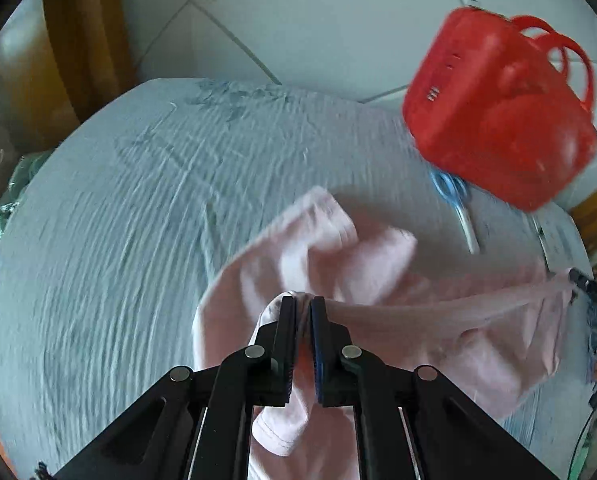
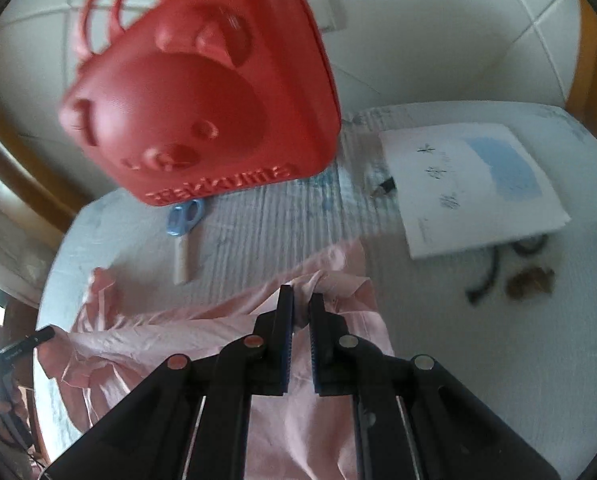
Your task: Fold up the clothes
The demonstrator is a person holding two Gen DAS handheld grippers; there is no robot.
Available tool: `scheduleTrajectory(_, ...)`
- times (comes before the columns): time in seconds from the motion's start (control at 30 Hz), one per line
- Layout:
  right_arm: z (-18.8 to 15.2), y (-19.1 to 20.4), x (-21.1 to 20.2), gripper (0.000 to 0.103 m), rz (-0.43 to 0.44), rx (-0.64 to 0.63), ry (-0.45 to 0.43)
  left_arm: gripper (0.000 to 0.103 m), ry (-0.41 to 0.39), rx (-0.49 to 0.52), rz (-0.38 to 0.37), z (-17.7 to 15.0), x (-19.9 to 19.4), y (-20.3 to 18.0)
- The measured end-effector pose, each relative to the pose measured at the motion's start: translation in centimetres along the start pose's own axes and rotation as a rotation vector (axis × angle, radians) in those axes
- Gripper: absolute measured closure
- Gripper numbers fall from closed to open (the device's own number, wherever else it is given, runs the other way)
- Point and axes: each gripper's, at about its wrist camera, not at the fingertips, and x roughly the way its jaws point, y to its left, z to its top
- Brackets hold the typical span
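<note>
The pink garment point(image 1: 322, 248) lies on the near right part of a round tabletop point(image 1: 98, 240) covered with a ribbed pale blue cloth, and its near edge is lifted off the surface and drawn into a taut band between the two grippers. The left hand-held gripper point(image 1: 303, 304) is clenched on one end of that edge, with a fold of pink fabric hanging down between its black fingers point(image 1: 286, 332). The right hand-held gripper point(image 2: 301, 300) is clenched on the other end, a bunched corner of the garment pinched at its tips. In the left wrist view the right gripper's tip shows at the right edge, with the fabric stretched straight to it. Two folded parts of the garment rest flat on the tabletop farther out, overlapping each other.

Just beyond the garment lie blue-handled scissors point(image 2: 186, 220), their handles at the base of a red plastic basket point(image 2: 202, 92) with looped handles and a moulded bear face. To the right of the basket, a white sheet of paper point(image 2: 470, 188) with a blue patch lies on the cloth, and a dark pen tip point(image 2: 384, 188) sits beside its left edge. Near the paper's near edge there is a dark curved cord and a small brown crumpled thing point(image 2: 530, 280). Pale floor tiles point(image 1: 298, 20) surround the tabletop.
</note>
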Motion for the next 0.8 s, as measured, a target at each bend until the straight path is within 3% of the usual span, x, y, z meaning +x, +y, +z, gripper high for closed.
scheduleTrajectory(0.03,0.5,0.0,0.8,0.095,0.004,0.0,0.012,0.09,0.007,-0.018,0.003,0.8,0.8,0.4)
scheduleTrajectory(0.07,0.7,-0.2,1.3,0.095,0.006,0.006,0.021,0.078,0.005,-0.029,0.022,1.2,1.0,0.6)
scheduleTrajectory(0.1,1.0,-0.5,1.7,0.092,0.004,0.016,0.027,0.053,-0.008,-0.035,0.037,1.5,1.0,0.8)
scheduleTrajectory(0.13,1.0,-0.7,1.7,0.088,-0.009,0.023,0.025,0.038,-0.026,-0.037,0.043,1.8,0.7,1.0)
scheduleTrajectory(0.17,1.0,-0.8,1.4,0.073,-0.028,0.025,0.017,0.016,-0.048,-0.04,0.053,1.9,0.2,1.3)
scheduleTrajectory(0.2,0.9,-1.1,0.9,0.046,-0.046,0.025,-0.002,0.015,-0.07,-0.037,0.068,1.8,-0.6,1.4)
scheduleTrajectory(0.27,0.1,-1.5,-1.0,0.01,-0.044,0.017,-0.051,0.015,-0.072,-0.02,0.095,1.0,-1.8,1.4)
scheduleTrajectory(0.47,-4.9,-2.4,-5.8,0.007,-0.046,-0.014,-0.095,0.015,-0.016,0.085,0.15,-6.7,-4.4,0.7)
scheduleTrajectory(0.63,-10.0,-3.9,-6.4,0.007,-0.077,-0.001,-0.03,0.015,0.018,0.042,0.16,-13.9,-3.6,1.0)
scheduleTrajectory(0.8,-12.4,-4.8,-5.6,0.007,-0.104,0.011,0.021,0.015,0.017,-0.001,0.129,-16.5,-2.3,0.7)
